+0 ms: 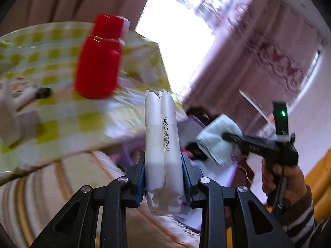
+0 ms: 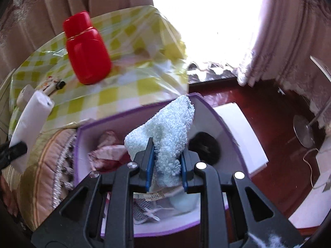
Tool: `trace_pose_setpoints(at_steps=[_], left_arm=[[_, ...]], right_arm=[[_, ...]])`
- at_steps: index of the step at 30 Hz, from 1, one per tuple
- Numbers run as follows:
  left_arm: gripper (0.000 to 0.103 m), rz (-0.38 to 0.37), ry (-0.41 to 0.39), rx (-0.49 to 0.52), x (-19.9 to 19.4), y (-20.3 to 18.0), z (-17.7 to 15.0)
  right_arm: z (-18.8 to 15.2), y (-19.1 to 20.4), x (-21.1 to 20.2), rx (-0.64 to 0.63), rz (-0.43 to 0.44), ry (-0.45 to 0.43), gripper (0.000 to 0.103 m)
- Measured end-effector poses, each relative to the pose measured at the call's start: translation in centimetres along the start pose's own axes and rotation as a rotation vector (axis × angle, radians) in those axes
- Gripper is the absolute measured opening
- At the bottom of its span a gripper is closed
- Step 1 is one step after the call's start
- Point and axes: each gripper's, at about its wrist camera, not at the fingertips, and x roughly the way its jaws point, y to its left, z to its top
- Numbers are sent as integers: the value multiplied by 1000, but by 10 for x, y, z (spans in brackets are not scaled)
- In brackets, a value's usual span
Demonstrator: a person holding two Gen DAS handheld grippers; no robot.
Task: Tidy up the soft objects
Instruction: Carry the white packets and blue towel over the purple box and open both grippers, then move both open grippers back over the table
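Left tongs (image 1: 164, 177): clamped on a white plastic-wrapped pack (image 1: 161, 144) with black printed lettering, held upright between the blue pads, its top standing well above the fingertips.

Right tongs (image 2: 167, 165): clamped on a pale blue terry cloth (image 2: 167, 128), which bunches up between the pads and rises to a point above them. In the left wrist view the same tongs (image 1: 229, 136) show to the right, gripped by a hand (image 1: 275, 177) in a striped sleeve, the cloth (image 1: 217, 138) hanging off their tip.

Directly beneath and beyond the right tongs: a purple-rimmed box (image 2: 209, 111) with white walls. Inside it, a pink patterned fabric (image 2: 107, 155) to the left of the tongs, a black fuzzy item (image 2: 204, 146) to the right, a striped item (image 2: 142, 208) below the fingers.

Left of the box: a striped, fringed cushion (image 2: 47, 161).

Farther ahead: the counter (image 2: 128, 95), covered with a yellow-green checked cloth under clear plastic. On it, a red plastic bottle (image 2: 86, 49) up and left of both tongs; near its base a small black-capped object (image 2: 59, 84), blurred.

Farthest: curtains (image 2: 51, 10) and a bright window (image 2: 202, 20).
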Motion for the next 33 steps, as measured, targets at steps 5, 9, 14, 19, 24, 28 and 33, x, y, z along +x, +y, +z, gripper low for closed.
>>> trace_pose_setpoints(at_steps=[5,9,14,19,24,28,33], left_arm=[[32,-61,94,72,23,-31,-8],[34,-133,164,125,40,-56,-16],[65,-135,264,159,70,-70,-26],[65,-130,251,100,65,-54,-24],[65,-106,209,71,55,-43,-20],[65,-56,153,71,38,-32,-15],[65,28,59,53,5,-4,-11]], right_arm=[[-9,-31,-2,73,-34,8,28],[-12,-48,-4,122,-57,12,38],[-12,-56,-3,152,-75,6,65],[-11,-47,3,135,-57,11,65],[-10,-27,4,93,-16,9,65],[-8,-2,3,30,14,-2,65],[-6,43,4,-82,80,-8,65]])
